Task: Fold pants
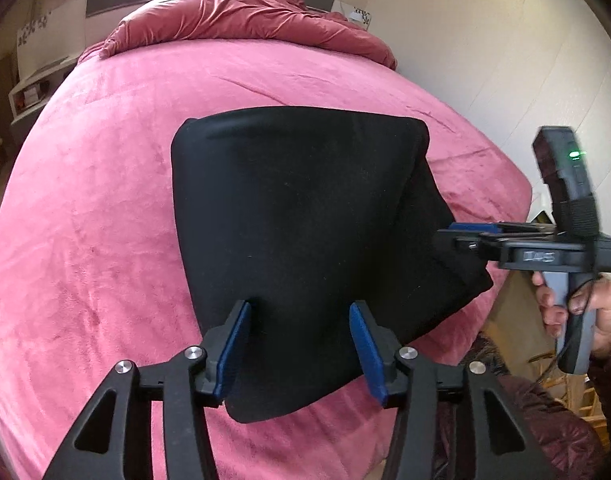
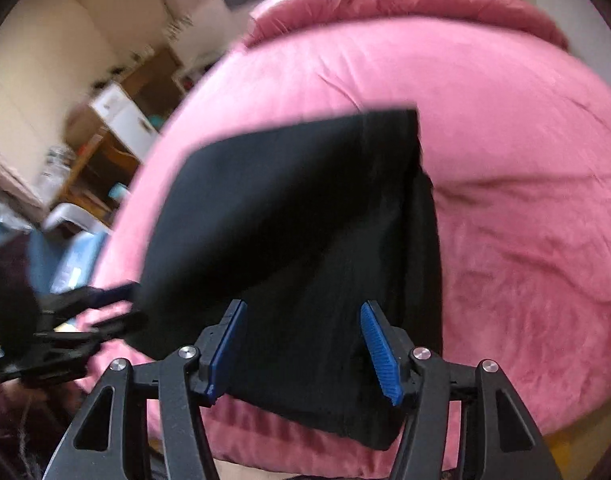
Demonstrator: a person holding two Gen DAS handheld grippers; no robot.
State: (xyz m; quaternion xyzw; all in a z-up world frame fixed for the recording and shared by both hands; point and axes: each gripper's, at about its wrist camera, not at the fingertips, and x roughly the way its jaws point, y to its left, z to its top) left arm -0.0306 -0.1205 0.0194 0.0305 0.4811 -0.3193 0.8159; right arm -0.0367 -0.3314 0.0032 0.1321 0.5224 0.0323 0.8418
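Pants (image 1: 301,240) folded, black, on near part of pink bed (image 1: 105,200). Left gripper (image 1: 299,344) and right gripper (image 2: 303,344) both released, gripping nothing. Risk: 2 near edges overhanging bed edge; snagging pad on withdrawal could drag fold open.

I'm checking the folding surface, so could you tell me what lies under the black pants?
The black pants lie on the pink bedspread, which shows all round them. Whatever sits directly beneath the fabric is covered.

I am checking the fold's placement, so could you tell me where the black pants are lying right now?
The black pants lie folded on the pink bed cover, near its front edge, well short of the bunched red duvet at the far end.
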